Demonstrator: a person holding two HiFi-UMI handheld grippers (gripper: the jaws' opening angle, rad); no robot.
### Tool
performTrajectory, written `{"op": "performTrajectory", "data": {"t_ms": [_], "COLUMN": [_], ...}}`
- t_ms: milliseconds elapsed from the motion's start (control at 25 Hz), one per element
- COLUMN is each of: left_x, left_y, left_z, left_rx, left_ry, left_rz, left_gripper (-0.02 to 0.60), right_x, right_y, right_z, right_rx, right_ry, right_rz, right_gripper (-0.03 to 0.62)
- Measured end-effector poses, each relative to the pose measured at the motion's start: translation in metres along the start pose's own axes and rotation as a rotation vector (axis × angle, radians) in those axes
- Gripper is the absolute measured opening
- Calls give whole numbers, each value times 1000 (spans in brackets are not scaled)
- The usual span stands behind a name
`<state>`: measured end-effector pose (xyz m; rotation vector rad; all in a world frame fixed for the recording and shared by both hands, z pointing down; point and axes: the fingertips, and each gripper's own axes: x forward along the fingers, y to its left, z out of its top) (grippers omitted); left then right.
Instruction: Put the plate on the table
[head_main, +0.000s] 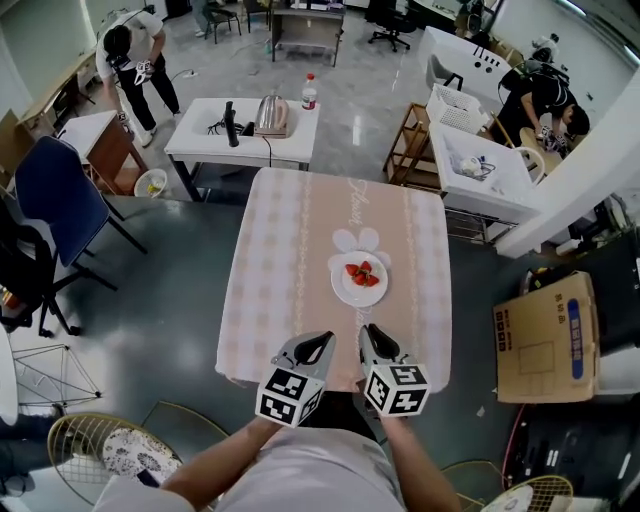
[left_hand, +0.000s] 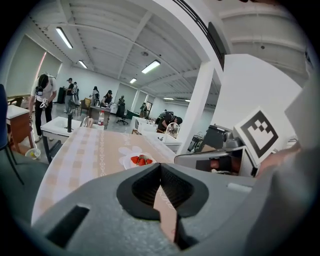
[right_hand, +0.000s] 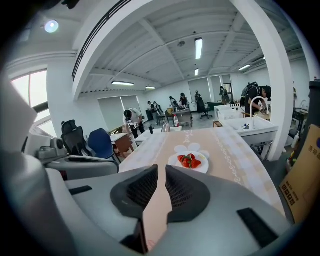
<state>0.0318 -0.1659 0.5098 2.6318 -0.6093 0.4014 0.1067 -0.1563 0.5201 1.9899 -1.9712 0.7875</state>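
A white plate (head_main: 358, 284) with red strawberries (head_main: 363, 273) on it rests on the pink checked table (head_main: 275, 260), right of centre, beside a white flower print. The left gripper view shows the plate (left_hand: 140, 161) ahead, and so does the right gripper view, with the plate (right_hand: 189, 163) ahead over the cloth. My left gripper (head_main: 322, 341) and right gripper (head_main: 367, 333) hover side by side over the table's near edge, short of the plate and apart from it. The left gripper (left_hand: 160, 165) has its tips together, empty. A narrow gap shows between the right gripper's (right_hand: 161, 168) tips, nothing in it.
Behind the table stands a white table with a kettle (head_main: 270, 115) and a bottle (head_main: 309, 92). A blue chair (head_main: 55, 195) is at the left, a cardboard box (head_main: 545, 335) on the floor at the right, a wire chair (head_main: 110, 445) at the near left. People work in the background.
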Motion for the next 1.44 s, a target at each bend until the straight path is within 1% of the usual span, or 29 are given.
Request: {"op": "performTrajectory", "data": {"t_ms": [80, 200, 280, 480, 600, 920, 1440], "left_x": [-6, -12, -14, -20, -22, -25, -28], "left_y": [-6, -14, -19, -25, -30, -41, -45], "left_z": [0, -4, -5, -8, -7, -6, -10], "left_rx": [-2, -15, -10, 7, 24, 33, 27], "left_ry": [-5, 8, 15, 28, 29, 25, 28], "left_rz": [-14, -44, -60, -66, -75, -102, -111], "left_gripper": [5, 5, 5, 5, 5, 5, 5], "right_x": [-11, -27, -36, -51, -57, -64, -65], "right_y": [10, 21, 26, 36, 38, 45, 46], "right_z": [0, 1, 1, -4, -7, -6, -14], "right_rx": [-9, -18, -19, -22, 3, 15, 26], "right_ry": [-16, -43, -60, -77, -89, -102, -94], "right_rz": [3, 1, -4, -16, -17, -9, -13], "right_gripper": [41, 31, 23, 6, 5, 5, 5]}}
